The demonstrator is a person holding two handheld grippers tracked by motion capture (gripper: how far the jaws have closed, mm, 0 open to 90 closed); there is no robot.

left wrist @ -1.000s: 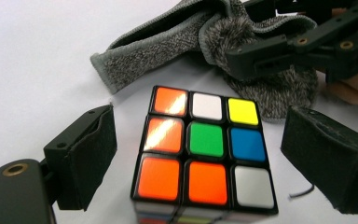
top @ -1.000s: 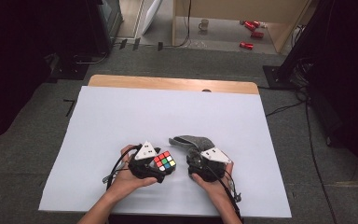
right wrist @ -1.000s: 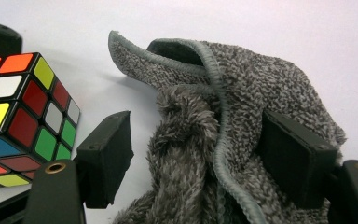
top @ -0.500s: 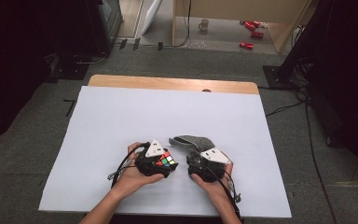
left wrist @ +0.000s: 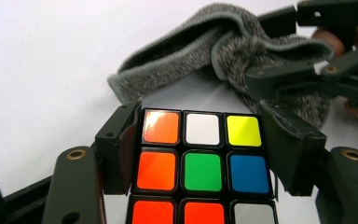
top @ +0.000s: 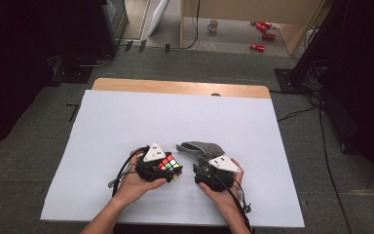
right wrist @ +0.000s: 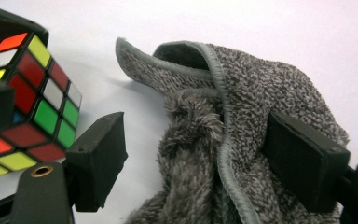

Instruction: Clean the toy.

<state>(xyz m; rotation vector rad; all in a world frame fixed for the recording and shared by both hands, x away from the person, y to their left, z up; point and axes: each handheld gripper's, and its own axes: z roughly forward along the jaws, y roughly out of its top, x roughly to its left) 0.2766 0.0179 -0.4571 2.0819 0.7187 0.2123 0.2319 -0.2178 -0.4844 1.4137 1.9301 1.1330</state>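
Cube (left wrist: pixel 203 170) clamped in left claw (left wrist: pixel 205 149), grey cloth (right wrist: pixel 242 121) just beside, between right claw's (right wrist: pixel 205 158) loosening jaws, one pad clear

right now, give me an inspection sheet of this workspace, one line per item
surface: white sheet over a wooden table, bare beyond the hands.
job's things: puzzle cube and grey cloth, side by side near the front edge.
clutter: nothing seen on the sheet.
grippers: left tool has just closed; its pads press the cube's sides. right tool has the cloth between its jaws, one pad against it, the other clear.
cables: black cable loops from the left tool; more run on the floor.
surroundings: grey carpet; mug and red cans on the floor beyond.
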